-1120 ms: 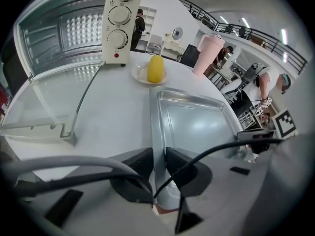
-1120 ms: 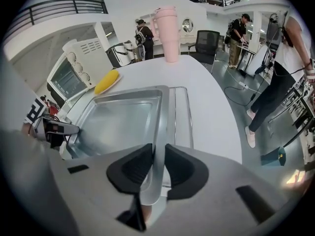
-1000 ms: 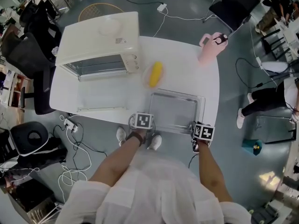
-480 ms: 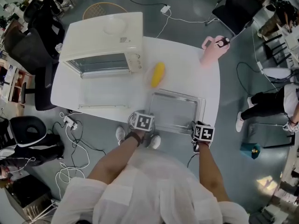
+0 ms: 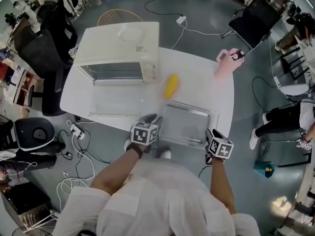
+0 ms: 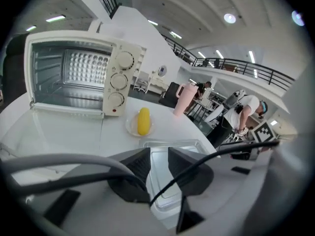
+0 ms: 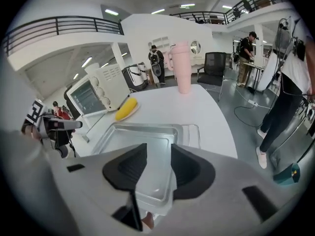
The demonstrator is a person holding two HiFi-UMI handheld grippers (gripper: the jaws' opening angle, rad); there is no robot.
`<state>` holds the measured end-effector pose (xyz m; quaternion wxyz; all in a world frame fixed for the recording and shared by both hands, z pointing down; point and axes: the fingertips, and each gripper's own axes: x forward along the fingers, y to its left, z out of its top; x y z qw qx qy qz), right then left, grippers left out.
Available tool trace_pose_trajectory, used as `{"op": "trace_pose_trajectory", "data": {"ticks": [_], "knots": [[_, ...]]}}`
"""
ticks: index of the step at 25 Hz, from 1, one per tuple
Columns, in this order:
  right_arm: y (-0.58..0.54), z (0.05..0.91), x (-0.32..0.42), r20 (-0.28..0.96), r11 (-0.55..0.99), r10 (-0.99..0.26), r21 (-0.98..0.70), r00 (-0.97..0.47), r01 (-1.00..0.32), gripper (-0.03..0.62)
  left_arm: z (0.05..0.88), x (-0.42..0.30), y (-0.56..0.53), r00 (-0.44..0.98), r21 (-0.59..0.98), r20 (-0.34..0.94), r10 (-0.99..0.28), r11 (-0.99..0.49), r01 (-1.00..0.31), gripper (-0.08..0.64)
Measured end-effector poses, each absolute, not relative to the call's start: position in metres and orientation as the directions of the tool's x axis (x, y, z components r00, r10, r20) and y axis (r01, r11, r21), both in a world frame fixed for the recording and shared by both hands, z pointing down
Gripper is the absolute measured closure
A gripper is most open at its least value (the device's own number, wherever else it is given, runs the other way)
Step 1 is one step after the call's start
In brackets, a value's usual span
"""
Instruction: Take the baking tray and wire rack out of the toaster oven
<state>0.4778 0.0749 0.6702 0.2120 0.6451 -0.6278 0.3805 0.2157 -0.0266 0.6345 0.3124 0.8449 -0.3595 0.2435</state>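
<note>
The task looks done: baking tray (image 5: 189, 124) on the tabletop (image 5: 197, 82), wire rack (image 7: 196, 134) showing at its edge, both outside the toaster oven (image 5: 123, 45). Your left gripper (image 6: 158, 154) has just narrowed its jaws, the right gripper (image 7: 158, 151) just widened its jaws, both empty; simply draw back

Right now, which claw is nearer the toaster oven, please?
Left. The left claw, empty, jaws just narrowing, hangs beside the toaster oven's door; the right claw, empty, just opened, is across the tray from it.
</note>
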Motion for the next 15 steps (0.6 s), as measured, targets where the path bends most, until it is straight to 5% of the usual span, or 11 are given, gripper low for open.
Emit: {"op": "trace_pose_trajectory", "data": {"ticks": [5,15], "knots": [[0.052,0.62,0.466,0.644,-0.06,-0.756,-0.243,-0.115,-0.968,0.456,0.578,0.21,-0.04,0.697,0.377,0.467,-0.545,-0.59,-0.714,0.516],[0.016,0.496,0.431,0.296,0.153,-0.936,-0.145,-0.19,-0.978,0.586,0.431,0.17,-0.066,0.711,0.311,0.051,-0.701,-0.666,-0.678,0.532]]}}
